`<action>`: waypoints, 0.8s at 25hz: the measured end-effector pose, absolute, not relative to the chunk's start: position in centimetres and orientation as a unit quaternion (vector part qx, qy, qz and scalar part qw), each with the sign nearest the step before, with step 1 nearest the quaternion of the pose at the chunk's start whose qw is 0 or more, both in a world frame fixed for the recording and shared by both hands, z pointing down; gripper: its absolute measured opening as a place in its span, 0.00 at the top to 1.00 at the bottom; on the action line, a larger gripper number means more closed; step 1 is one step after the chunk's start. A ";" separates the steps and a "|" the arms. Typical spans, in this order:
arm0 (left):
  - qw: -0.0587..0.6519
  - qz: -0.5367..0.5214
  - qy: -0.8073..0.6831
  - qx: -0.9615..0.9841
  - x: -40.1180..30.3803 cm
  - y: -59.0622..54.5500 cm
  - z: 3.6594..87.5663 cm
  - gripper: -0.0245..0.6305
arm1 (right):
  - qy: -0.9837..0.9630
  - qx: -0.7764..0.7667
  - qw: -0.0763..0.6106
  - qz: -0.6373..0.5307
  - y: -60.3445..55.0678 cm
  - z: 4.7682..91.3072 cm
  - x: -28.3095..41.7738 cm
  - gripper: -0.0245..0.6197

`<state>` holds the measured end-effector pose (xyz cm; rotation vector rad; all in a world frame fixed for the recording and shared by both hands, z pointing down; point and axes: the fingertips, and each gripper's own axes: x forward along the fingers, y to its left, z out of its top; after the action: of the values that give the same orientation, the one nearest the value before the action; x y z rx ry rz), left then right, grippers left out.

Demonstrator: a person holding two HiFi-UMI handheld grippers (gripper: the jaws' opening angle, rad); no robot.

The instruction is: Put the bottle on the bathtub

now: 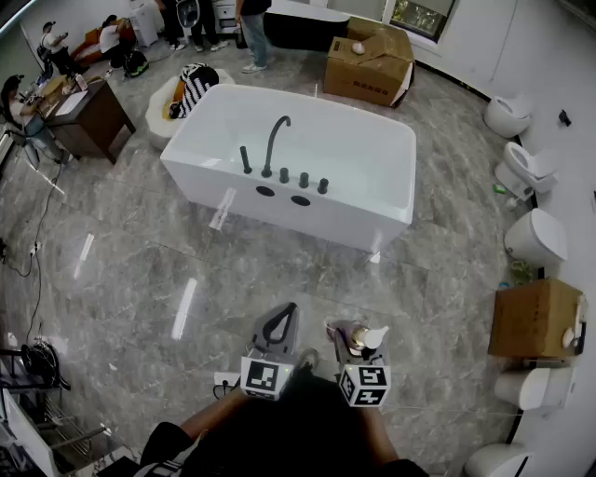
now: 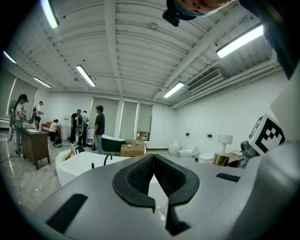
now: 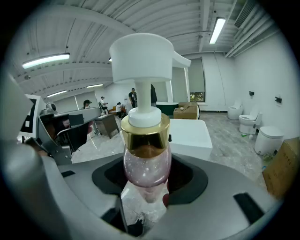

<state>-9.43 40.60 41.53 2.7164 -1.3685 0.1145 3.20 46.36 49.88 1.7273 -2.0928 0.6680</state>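
Observation:
A pump bottle (image 3: 146, 154) with a pink glittery body, gold collar and white pump head stands upright between the jaws of my right gripper (image 3: 145, 180), which is shut on it. In the head view the bottle (image 1: 363, 339) shows at the bottom middle, in my right gripper (image 1: 352, 343). My left gripper (image 1: 277, 326) is beside it, shut and empty; its black pads (image 2: 140, 176) meet at the tips. The white bathtub (image 1: 372, 200) with a black faucet (image 1: 276, 142) stands ahead on the grey marble floor, well apart from both grippers. It also appears in the left gripper view, the bathtub (image 2: 79, 164), and in the right gripper view, the bathtub (image 3: 190, 133).
Toilets (image 1: 534, 236) line the right wall, with a cardboard box (image 1: 535, 319) among them. Another box (image 1: 369, 58) sits behind the tub. A dark wooden desk (image 1: 93, 116) and several people (image 1: 253, 28) are at the far left and back. Cables and a rack (image 1: 37, 363) lie at the left.

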 end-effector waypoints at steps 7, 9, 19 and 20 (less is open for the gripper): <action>0.050 0.044 -0.447 0.892 -9.7 41.3 41.8 0.94 | -0.740 0.607 0.173 0.233 46.8 49.5 2.9 0.61; 0.045 0.040 -0.449 0.891 -9.6 41.5 41.5 0.94 | -0.741 0.606 0.173 0.232 47.1 49.6 2.9 0.61; 0.043 0.038 -0.456 0.888 -8.3 42.8 41.2 0.94 | -0.742 0.605 0.170 0.233 48.1 49.5 4.2 0.61; 0.043 0.039 -0.456 0.888 -8.2 43.0 41.4 0.94 | -0.743 0.604 0.170 0.233 48.3 49.6 4.3 0.61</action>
<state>-8.18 43.02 41.35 2.7158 -1.3958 0.1198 4.33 48.25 49.56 1.7162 -2.1121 0.6615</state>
